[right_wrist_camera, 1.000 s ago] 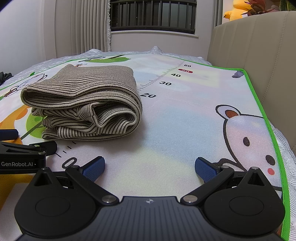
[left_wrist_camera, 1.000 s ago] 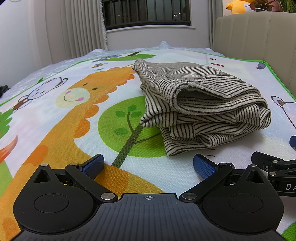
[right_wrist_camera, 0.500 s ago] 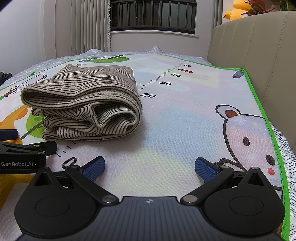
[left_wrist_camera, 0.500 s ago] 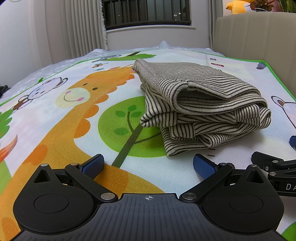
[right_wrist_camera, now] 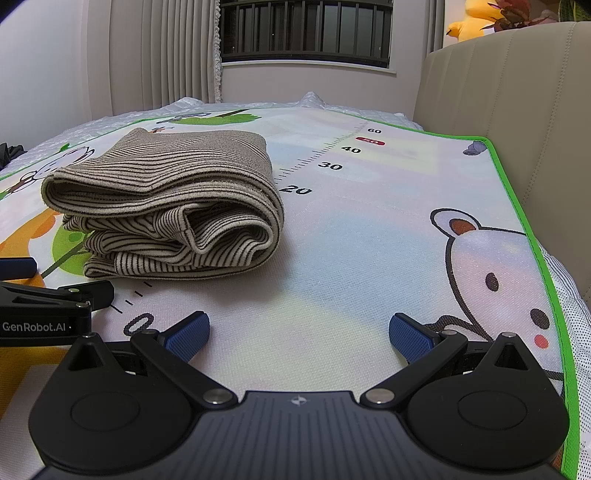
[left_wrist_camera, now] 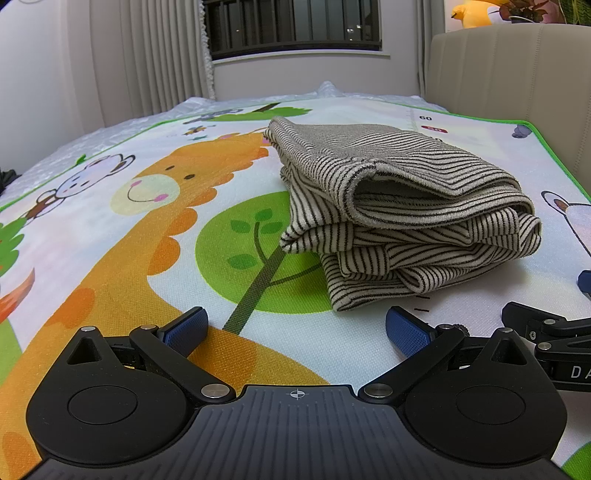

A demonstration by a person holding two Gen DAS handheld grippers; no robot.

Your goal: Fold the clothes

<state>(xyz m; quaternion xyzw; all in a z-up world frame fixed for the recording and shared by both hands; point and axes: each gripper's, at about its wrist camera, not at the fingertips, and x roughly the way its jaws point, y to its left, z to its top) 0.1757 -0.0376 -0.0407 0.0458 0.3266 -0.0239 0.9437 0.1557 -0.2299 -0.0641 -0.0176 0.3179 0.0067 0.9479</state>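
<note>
Right gripper point(left_wrist_camera: 554, 332) running off right edge of left wrist view, label cut after "DA". Left gripper point(right_wrist_camera: 48, 314) getting cropped by left edge of right wrist view. Folded striped garment point(left_wrist_camera: 402, 214) hiding play mat point(left_wrist_camera: 110, 258) print beneath; inner layers staying unseen. Yellow plush toy point(right_wrist_camera: 465, 22) getting clipped by top edge.

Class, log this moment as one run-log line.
left claw: open, empty | right claw: open, empty | striped garment: folded, on play mat | contact: none
</note>
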